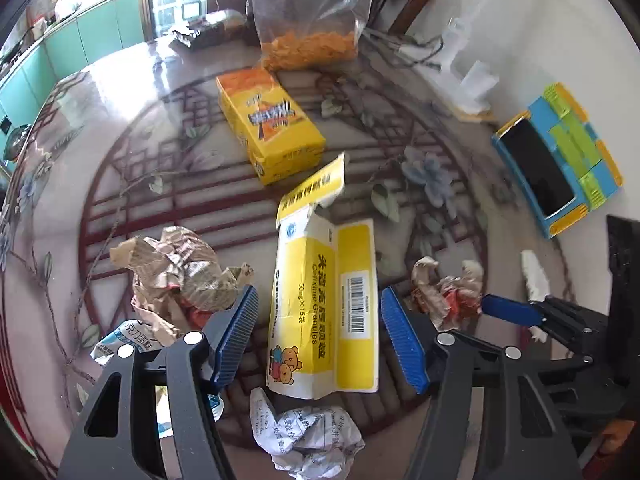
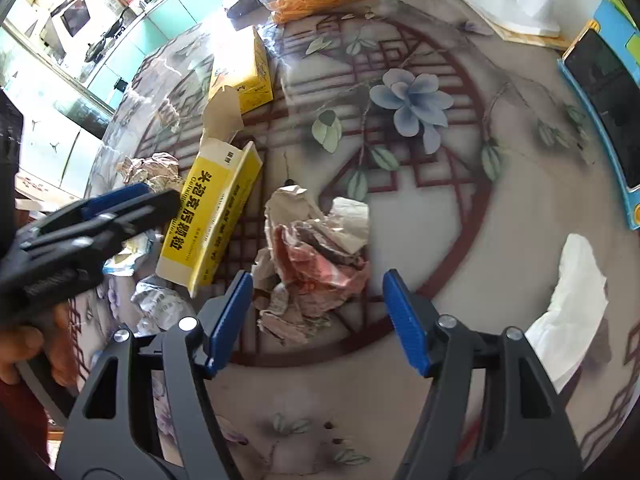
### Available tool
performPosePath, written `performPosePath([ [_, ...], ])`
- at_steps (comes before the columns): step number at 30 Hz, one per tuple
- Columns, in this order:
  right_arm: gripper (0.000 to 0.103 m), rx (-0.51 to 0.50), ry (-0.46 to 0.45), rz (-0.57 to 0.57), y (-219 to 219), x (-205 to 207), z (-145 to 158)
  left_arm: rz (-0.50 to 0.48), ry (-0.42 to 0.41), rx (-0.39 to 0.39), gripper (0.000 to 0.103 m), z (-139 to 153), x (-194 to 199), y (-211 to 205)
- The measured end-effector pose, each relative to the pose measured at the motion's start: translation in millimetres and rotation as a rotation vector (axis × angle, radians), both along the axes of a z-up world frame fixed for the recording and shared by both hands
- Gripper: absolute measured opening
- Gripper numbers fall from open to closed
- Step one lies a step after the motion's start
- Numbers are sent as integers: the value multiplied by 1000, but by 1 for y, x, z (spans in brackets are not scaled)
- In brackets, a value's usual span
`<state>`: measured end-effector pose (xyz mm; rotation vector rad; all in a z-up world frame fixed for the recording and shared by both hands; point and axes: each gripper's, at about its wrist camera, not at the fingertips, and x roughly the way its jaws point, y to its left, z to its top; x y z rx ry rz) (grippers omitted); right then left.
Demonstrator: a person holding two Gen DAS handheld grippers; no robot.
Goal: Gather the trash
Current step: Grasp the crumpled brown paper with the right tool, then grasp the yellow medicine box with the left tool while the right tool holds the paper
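Both claws are spread wide with nothing in them, left gripper (image 1: 320,336) hovering over the torn-open yellow medicine box (image 1: 320,312) mid-table (image 1: 120,120), right gripper (image 2: 318,320) over the crumpled reddish paper wad (image 2: 316,264) beside it.

We see the blue-and-white packet (image 1: 120,340) mostly hidden behind the left gripper (image 1: 318,336) arm and the brown crumpled paper (image 1: 176,276). The white printed paper ball (image 1: 308,436) is cut off by the bottom edge. The clear bag (image 1: 312,12) is cropped at the top. In the right wrist view, the phone (image 2: 612,100) runs off the right edge; small print on the yellow box (image 2: 212,216) is unreadable.
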<state>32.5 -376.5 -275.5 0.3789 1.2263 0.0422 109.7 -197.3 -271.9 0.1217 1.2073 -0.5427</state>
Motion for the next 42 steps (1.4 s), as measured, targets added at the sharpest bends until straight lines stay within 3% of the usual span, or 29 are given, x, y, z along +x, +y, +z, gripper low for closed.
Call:
performPosePath([
  [2, 65, 2, 9, 4, 4, 3, -7, 15, 28, 3, 61, -6, 2, -3],
  [5, 43, 17, 22, -17, 6, 3, -15, 27, 57, -14, 61, -8, 4, -6],
  [8, 36, 47, -1, -76, -6, -3, -12, 15, 49, -9, 66, -8, 4, -10],
  [16, 35, 23, -80, -132, -43, -23, 8, -11, 104, 29, 67, -32, 5, -20],
  [21, 35, 2, -69, -124, -45, -25, 10, -11, 110, 13, 55, -37, 7, -20],
  [23, 35, 2, -74, -121, -42, -23, 11, -13, 100, -5, 45, -31, 7, -18],
  [25, 33, 0, -88, -114, -38, -20, 16, -16, 79, -19, 42, -22, 6, -17],
  [32, 33, -10, -152, -84, -25, -18, 43, 15, -3, -101, 42, 22, -10, 5],
  [42, 33, -12, -230, -42, 2, -27, 78, 98, -116, -137, 42, 76, -47, 49],
])
